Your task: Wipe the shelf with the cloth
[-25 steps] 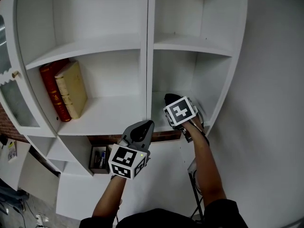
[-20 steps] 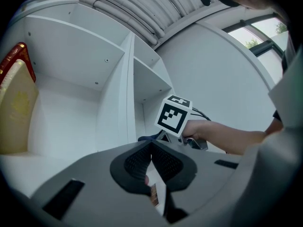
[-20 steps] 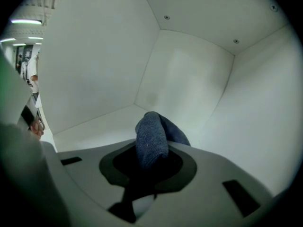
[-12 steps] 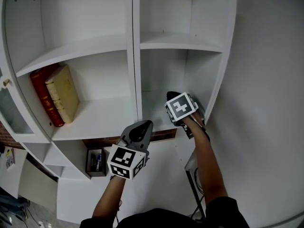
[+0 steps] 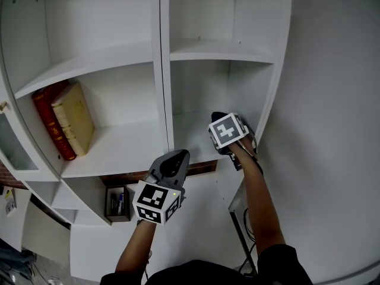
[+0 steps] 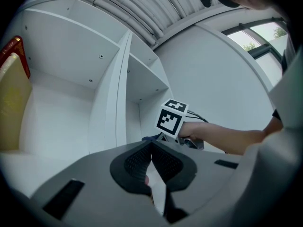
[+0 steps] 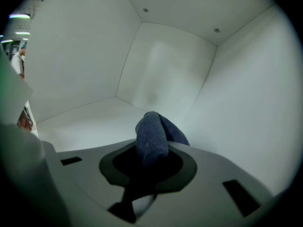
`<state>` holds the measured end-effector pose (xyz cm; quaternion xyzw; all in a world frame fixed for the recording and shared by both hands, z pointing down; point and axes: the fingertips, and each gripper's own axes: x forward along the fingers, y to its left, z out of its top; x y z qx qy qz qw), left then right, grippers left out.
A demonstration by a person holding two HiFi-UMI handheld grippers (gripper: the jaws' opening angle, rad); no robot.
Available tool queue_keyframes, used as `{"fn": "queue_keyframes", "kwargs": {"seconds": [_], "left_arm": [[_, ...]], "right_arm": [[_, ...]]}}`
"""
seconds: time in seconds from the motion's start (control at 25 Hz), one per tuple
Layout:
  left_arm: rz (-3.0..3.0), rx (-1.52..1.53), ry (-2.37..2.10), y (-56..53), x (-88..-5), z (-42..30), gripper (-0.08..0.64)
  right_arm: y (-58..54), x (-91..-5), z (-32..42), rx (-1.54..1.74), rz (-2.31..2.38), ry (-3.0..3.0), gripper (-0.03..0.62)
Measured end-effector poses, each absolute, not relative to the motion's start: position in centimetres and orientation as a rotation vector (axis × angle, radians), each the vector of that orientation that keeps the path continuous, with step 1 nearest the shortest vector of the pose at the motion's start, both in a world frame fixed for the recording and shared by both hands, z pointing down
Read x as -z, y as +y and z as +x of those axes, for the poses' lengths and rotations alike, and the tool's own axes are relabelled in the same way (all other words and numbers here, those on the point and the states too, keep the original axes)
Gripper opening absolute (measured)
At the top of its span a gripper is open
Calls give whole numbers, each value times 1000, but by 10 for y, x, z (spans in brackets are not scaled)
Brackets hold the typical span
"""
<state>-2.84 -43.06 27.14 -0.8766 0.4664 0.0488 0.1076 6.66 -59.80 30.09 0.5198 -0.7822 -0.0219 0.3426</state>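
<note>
This looks like an indoor room furnished as a home study or living room. A tall white bookcase [image 5: 160, 70] with open compartments stands against a plain white wall [image 5: 332, 129]. 2 old hardback books [image 5: 71, 120] lean on 1 shelf, and a glazed cabinet door [image 5: 9, 150] sits at its side. A window [image 6: 258, 34] shows under a ribbed ceiling [image 6: 137, 4].

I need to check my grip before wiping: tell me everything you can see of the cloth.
The cloth is dark blue, with a fine knitted look, bunched into a soft fold. The right hand-held gripper is shut on it, the fold sticking out ahead of the jaws inside a right-hand compartment of the shelf. Whether it touches the shelf board cannot be told.
</note>
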Motion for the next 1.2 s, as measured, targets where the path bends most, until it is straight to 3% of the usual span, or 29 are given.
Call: {"fn": "queue_keyframes", "kwargs": {"seconds": [1.2], "left_arm": [[-2582,-129,1407,-426,-274,-36,17]], "right_arm": [[-585,-286,73,108,1440,-2071,89]]}}
